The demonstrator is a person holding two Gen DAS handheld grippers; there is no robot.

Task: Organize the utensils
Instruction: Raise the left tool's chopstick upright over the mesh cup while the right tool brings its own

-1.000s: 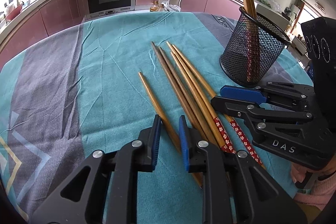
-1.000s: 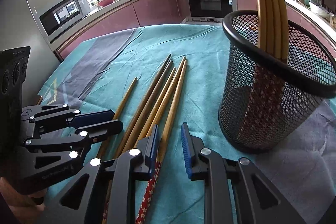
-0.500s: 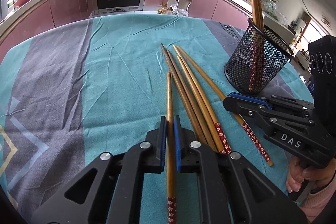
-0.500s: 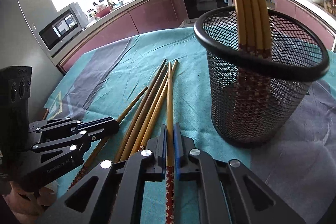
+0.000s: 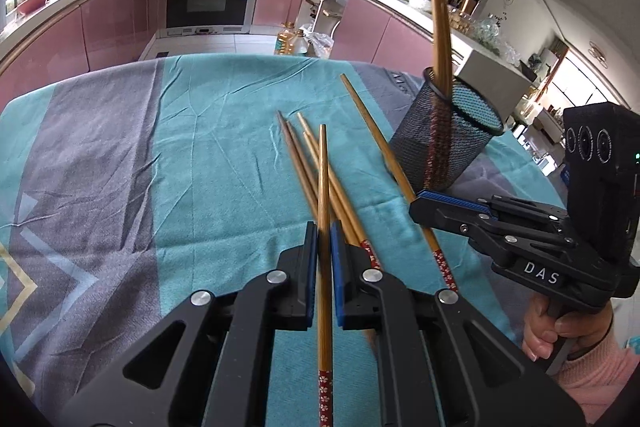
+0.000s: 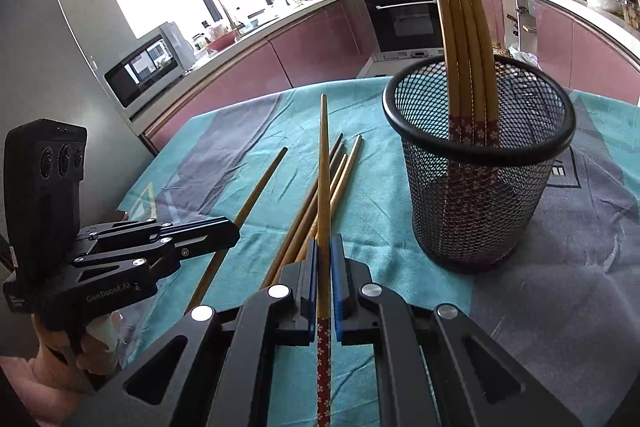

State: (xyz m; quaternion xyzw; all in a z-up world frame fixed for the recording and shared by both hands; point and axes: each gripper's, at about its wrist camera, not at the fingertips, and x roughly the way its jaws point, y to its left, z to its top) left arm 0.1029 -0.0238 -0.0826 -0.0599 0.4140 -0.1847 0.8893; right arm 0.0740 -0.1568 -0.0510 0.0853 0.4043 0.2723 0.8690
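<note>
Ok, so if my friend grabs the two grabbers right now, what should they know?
Left gripper: shut on one chopstick, tip pointing away from you.
Right gripper: shut on a second chopstick, right beside the mesh cup.
Done: four standing chopsticks are already in the cup, flowered ends down.
Left: drop both held ones into the cup, then pick up the loose chopsticks, about four, lying on the teal cloth.

Two bamboo chopsticks (image 5: 323, 187) (image 6: 323, 187) are raised off loose ones (image 5: 304, 163) beside a black mesh holder (image 6: 476, 195) with upright chopsticks (image 6: 460, 27).
</note>
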